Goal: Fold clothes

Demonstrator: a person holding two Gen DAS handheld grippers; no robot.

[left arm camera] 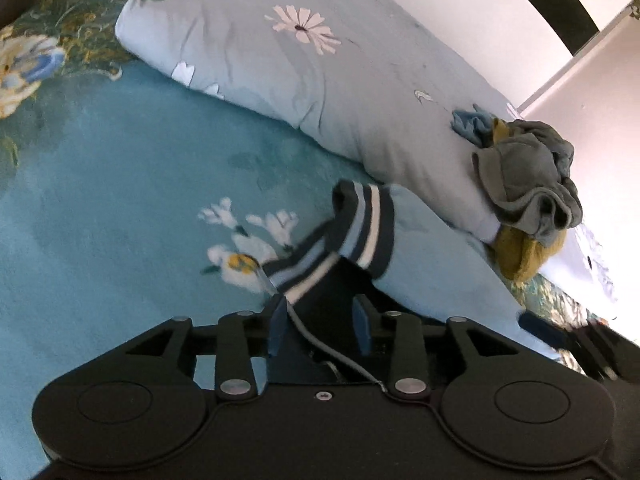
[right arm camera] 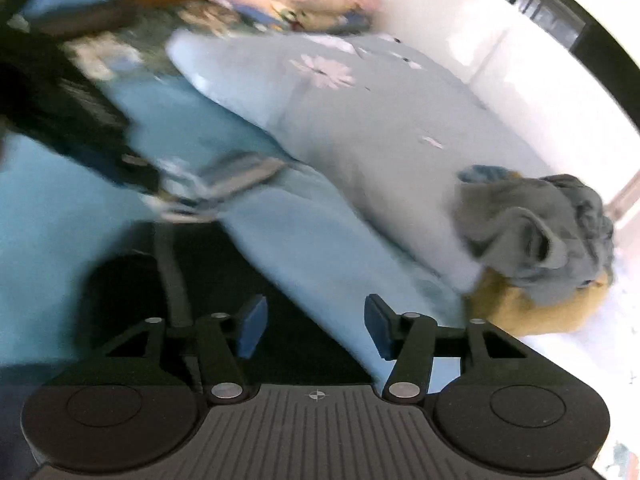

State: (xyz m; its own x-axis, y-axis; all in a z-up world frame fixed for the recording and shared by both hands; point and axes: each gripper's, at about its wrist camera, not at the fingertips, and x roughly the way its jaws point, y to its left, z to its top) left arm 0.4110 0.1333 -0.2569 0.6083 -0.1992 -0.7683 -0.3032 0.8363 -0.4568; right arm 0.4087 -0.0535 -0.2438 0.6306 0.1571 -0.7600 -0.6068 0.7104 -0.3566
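A light blue garment with navy, white and pale blue striped cuffs lies on the teal bedspread. My left gripper sits right at its dark striped hem and drawstring, fingers a little apart with dark cloth between them; a grip does not show. My right gripper is open, hovering over the same garment, blurred by motion. The left gripper also shows in the right wrist view, on the striped cuff.
A grey-blue daisy-print pillow or duvet lies beyond the garment. A crumpled pile of grey, blue and mustard clothes sits at its right end, also in the right wrist view. White wall stands behind.
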